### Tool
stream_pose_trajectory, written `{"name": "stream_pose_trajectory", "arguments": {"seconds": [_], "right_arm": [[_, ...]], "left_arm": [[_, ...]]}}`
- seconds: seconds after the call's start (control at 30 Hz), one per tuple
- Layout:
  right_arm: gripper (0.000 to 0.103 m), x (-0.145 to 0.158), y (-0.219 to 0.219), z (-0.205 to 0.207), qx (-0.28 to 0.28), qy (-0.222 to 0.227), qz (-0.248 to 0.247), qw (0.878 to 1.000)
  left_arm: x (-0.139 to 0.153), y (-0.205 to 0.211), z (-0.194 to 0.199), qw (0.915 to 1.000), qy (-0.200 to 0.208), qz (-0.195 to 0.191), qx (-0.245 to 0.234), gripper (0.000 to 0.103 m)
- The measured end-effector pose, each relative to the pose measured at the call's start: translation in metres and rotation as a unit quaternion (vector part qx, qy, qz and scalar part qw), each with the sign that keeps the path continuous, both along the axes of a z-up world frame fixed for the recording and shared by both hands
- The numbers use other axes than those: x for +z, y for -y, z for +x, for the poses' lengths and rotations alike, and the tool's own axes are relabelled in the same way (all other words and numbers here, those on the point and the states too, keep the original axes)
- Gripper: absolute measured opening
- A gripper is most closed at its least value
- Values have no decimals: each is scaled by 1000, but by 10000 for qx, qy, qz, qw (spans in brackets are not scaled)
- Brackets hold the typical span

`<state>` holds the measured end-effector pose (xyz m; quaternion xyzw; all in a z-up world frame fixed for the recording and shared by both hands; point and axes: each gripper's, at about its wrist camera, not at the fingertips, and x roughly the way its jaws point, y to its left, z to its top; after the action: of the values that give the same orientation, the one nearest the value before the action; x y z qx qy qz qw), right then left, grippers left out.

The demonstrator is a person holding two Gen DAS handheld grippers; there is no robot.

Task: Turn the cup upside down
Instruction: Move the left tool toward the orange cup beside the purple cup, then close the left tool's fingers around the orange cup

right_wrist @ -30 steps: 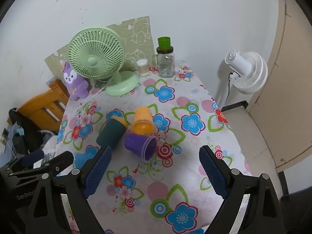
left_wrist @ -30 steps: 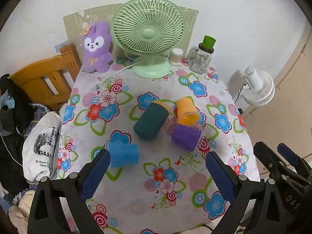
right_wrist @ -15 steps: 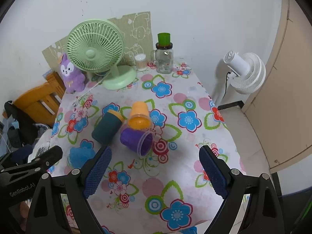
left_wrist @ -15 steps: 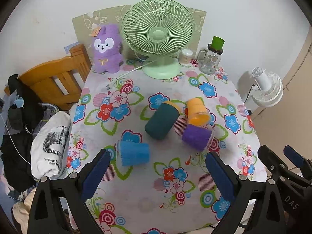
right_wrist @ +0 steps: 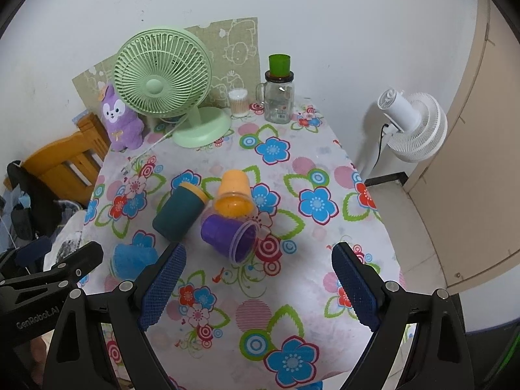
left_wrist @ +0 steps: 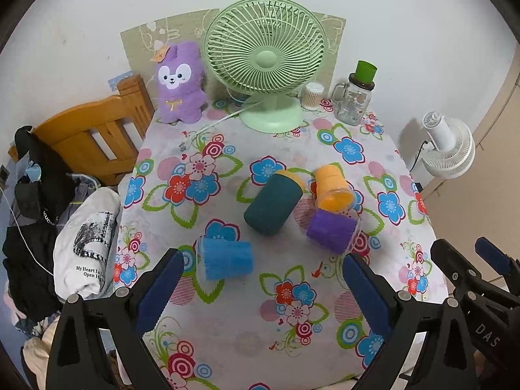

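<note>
Both claws hang above the near edge of the flower-patterned tablecloth, the left gripper and the right gripper each with blue-padded fingers spread wide and holding nothing. Just beyond the left gripper's left finger a fuzzy light-blue plastic cup lies on its side. Farther in, a dark teal cup with a yellow rim, a translucent orange cup and a purple cup lie tipped over close together, well short of the pale green desk fan by the wall.
</note>
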<state>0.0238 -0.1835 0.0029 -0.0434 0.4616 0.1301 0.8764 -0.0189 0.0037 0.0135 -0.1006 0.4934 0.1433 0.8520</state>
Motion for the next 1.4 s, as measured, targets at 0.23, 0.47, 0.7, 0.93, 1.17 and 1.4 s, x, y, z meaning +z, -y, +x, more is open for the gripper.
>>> {"name": "stream_pose_trajectory", "arguments": {"seconds": [0.23,0.47,0.7,0.93,1.17,1.4], "right_arm": [[93,-3,1,5,39,-52,25,10000],[93,-7,2,20,136,-144,7,9998],[93,-11,12,46,355,-260,-35,9990],[93,-15,21,78,563,-287,-72,9980],[93,-21,26,113,609,-367,-40,9975],[93,-35,26,145,583,-470,-56,9972]], "left_arm": [[-4,4,6,10000,-50,-26,-40,99],[-9,10,19,9999,-151,-41,27,99],[-15,23,38,9995,-210,-33,218,99],[-22,31,65,9991,-265,-108,327,99],[-36,39,100,9986,-432,-75,302,99],[-56,40,132,9976,-641,-66,256,99]]}}
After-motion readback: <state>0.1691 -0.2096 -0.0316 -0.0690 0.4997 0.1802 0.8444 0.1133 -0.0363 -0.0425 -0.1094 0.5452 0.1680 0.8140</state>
